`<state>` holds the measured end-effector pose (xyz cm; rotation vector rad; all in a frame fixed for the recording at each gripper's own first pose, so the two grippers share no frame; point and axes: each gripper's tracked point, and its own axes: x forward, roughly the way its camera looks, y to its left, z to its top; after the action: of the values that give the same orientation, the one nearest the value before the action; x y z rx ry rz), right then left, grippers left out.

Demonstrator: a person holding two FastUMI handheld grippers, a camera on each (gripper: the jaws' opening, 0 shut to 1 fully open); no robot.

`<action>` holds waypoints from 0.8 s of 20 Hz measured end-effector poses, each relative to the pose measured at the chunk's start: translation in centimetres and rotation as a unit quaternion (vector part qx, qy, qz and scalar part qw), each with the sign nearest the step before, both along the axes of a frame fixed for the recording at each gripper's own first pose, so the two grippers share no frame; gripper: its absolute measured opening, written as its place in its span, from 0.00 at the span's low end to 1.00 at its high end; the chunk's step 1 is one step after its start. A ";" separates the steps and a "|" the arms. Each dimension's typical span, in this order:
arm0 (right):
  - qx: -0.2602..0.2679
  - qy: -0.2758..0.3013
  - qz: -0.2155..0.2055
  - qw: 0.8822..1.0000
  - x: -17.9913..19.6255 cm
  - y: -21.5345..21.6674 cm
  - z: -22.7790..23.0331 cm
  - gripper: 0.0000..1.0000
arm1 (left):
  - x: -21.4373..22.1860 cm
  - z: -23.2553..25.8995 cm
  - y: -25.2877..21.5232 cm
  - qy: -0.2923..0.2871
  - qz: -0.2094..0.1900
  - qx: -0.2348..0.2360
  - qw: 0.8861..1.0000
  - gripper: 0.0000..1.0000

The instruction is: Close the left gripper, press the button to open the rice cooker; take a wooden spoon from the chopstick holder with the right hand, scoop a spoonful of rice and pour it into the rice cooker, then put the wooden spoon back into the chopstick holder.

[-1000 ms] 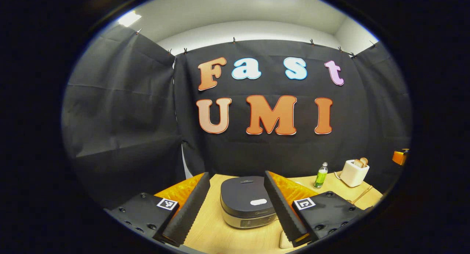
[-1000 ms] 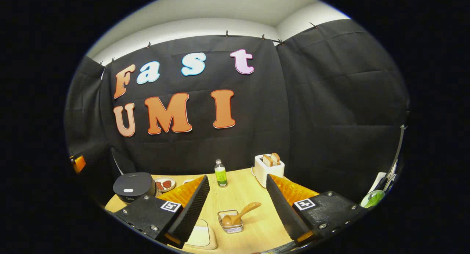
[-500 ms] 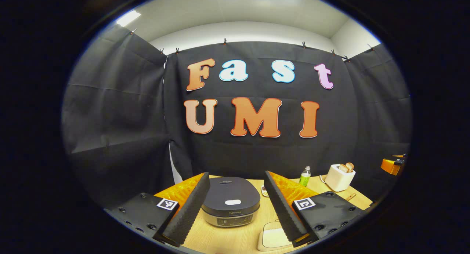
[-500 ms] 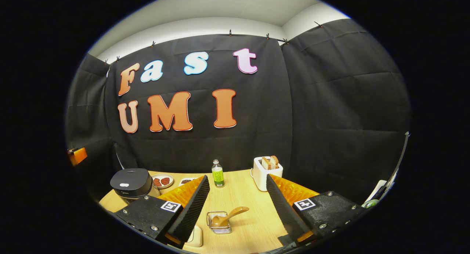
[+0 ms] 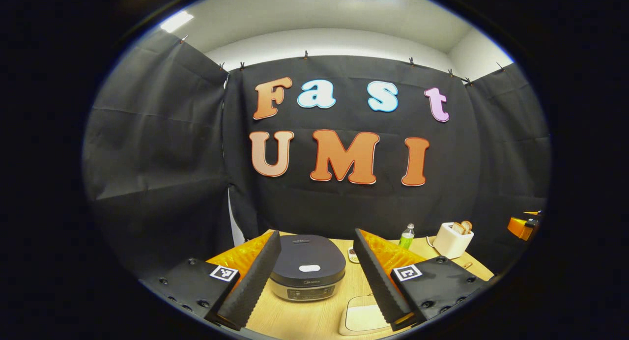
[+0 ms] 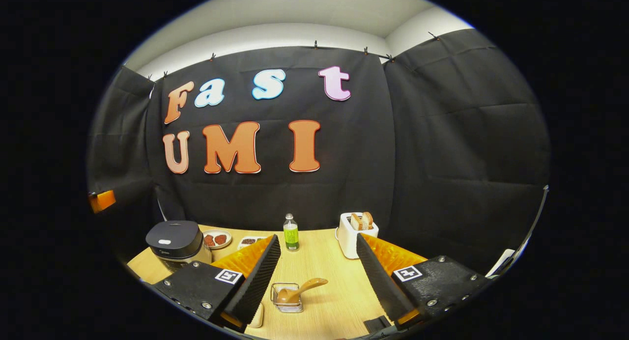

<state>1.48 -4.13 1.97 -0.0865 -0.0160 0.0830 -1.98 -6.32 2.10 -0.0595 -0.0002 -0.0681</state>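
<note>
- Pale wood-grain table point(image 6: 329, 261), matte, backed by creased black cloth.
- Left gripper point(image 5: 317, 281) spread wide, ridged pads framing the rice cooker point(image 5: 307, 266); nothing pinched.
- Rounded dark rice cooker near the table's left edge, lid down, small pale oval button point(image 5: 309, 268) on top, metallic band below with markings too small to make out.
- Flat cream slab point(image 5: 361, 318) at the near edge, partly cut off by a finger.
- Right gripper point(image 6: 318, 281) likewise spread, empty.
- Square wire chopstick holder point(image 6: 287, 300) between its fingers, near the front edge, smooth wooden spoon point(image 6: 297, 291) leaning out of it to the right.
- Farther back: green bottle point(image 6: 291, 234), white toaster point(image 6: 357, 234) with bread, small dishes point(image 6: 216, 239) with blurred contents.
</note>
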 end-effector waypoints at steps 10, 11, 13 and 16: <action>-0.011 -0.009 -0.008 1.000 -0.5 2.6 0.0 1.00 | 2.8 -0.1 1.5 0.023 -0.036 0.001 0.999 0.52; -0.012 -0.008 -0.009 1.000 -0.3 2.6 -0.1 0.96 | 2.7 -0.1 2.1 0.020 -0.019 0.005 1.000 0.52; -0.011 -0.008 -0.010 1.000 -0.4 3.0 -0.1 0.96 | 3.1 -0.1 2.1 0.025 -0.030 -0.002 0.999 0.07; -0.011 -0.006 -0.013 1.000 -0.4 3.1 -0.3 0.96 | 3.5 -0.3 0.7 0.029 -0.043 -0.006 0.999 0.00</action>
<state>1.06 -0.99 1.67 -0.1083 -0.0254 0.0561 1.54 -5.61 1.85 -0.0741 0.0601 -0.1532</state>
